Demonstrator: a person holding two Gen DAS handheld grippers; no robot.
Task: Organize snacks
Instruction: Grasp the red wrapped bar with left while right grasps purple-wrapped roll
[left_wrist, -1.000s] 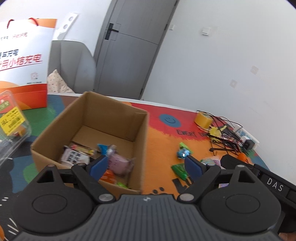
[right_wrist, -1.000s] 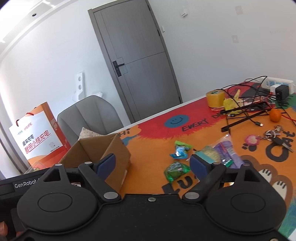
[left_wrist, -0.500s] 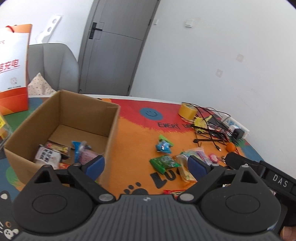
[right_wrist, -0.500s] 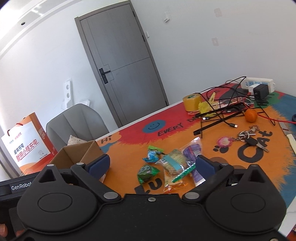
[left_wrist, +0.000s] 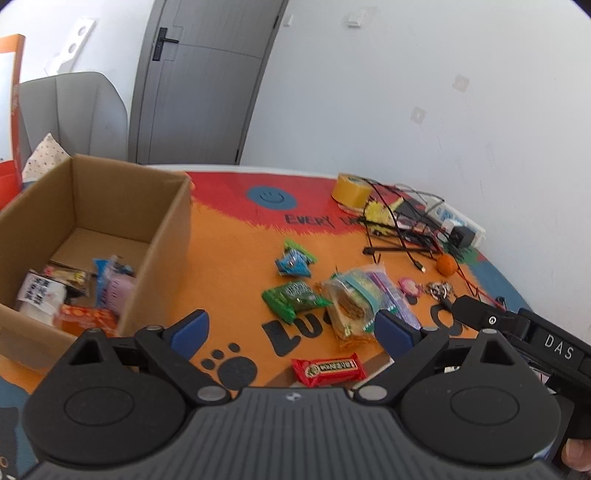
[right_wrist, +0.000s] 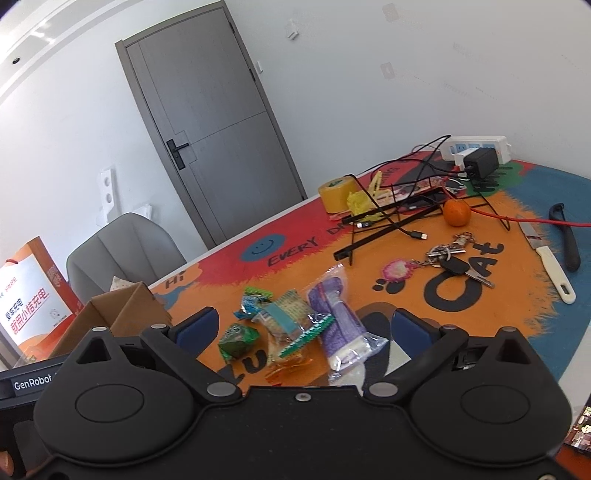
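An open cardboard box (left_wrist: 162, 236) stands at the left with several snacks inside (left_wrist: 74, 291); it also shows in the right wrist view (right_wrist: 122, 314). Loose snacks lie on the orange mat: a blue packet (left_wrist: 293, 263), a green packet (left_wrist: 293, 299), a cracker pack (left_wrist: 351, 306), a purple pack (right_wrist: 338, 317) and a red bar (left_wrist: 327, 368). My left gripper (left_wrist: 291, 330) is open and empty above the mat, between the box and the snacks. My right gripper (right_wrist: 303, 326) is open and empty over the snack pile.
At the back right lie a yellow tape roll (left_wrist: 351, 190), tangled cables with a power strip (right_wrist: 476, 147), an orange (right_wrist: 457, 213), keys (right_wrist: 450, 258) and a knife (right_wrist: 546, 258). A grey chair (right_wrist: 122, 254) and an orange paper bag (right_wrist: 29, 299) stand behind the box.
Both grippers have swung right, away from the box and toward the loose snacks. The box has shifted left in both views. Both grippers stay open.
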